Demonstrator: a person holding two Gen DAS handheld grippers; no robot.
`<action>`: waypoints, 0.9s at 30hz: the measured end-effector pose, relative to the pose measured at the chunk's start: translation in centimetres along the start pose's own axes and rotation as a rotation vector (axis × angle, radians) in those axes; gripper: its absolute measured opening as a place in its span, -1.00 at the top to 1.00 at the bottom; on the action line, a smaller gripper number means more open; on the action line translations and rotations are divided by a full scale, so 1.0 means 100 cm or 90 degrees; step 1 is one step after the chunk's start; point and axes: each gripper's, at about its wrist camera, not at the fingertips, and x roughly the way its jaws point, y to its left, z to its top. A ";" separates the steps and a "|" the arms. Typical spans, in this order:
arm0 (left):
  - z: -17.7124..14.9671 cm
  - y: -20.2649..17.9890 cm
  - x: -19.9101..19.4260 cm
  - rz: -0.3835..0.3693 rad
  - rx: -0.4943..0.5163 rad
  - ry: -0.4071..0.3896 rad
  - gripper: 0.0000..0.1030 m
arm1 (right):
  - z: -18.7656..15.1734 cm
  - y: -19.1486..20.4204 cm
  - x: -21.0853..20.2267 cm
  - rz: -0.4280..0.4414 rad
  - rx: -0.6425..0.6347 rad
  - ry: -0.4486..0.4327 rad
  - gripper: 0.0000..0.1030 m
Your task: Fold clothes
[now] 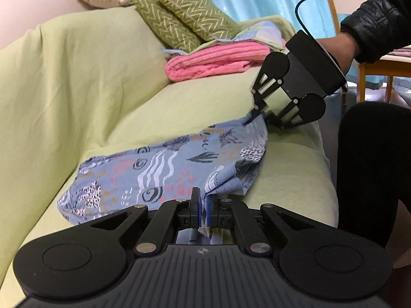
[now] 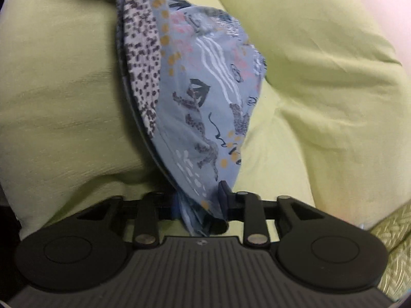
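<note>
Left wrist view: the left hand-held gripper [image 1: 203, 205] is clamped on a bunched edge of the blue patterned cloth [image 1: 164, 169], and the fabric hides the inner faces of its blue pads. The far end of the cloth is pinched by the right hand-held gripper [image 1: 259, 114] — its fingertips are small and dark there, so the exact contact is hard to see. A hand [image 1: 341, 48] in a black sleeve holds that gripper, and the sleeve is cut off at the frame edge.

In the right wrist view the right gripper's fingers are pressed together on a thick fold of the same cloth, which covers the left finger completely. The picture is slightly blurred.

The cloth lies stretched along the seat of the sofa [image 1: 77, 77] with its light green cover — blue-grey, with white waves, dark spirals, speckled patches and pink and ochre dots. The near edge is folded double and wrinkled.
</note>
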 end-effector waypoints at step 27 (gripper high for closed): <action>-0.058 -0.004 -0.157 0.007 -0.026 0.075 0.95 | 0.105 0.047 -0.165 0.149 0.032 -0.039 0.98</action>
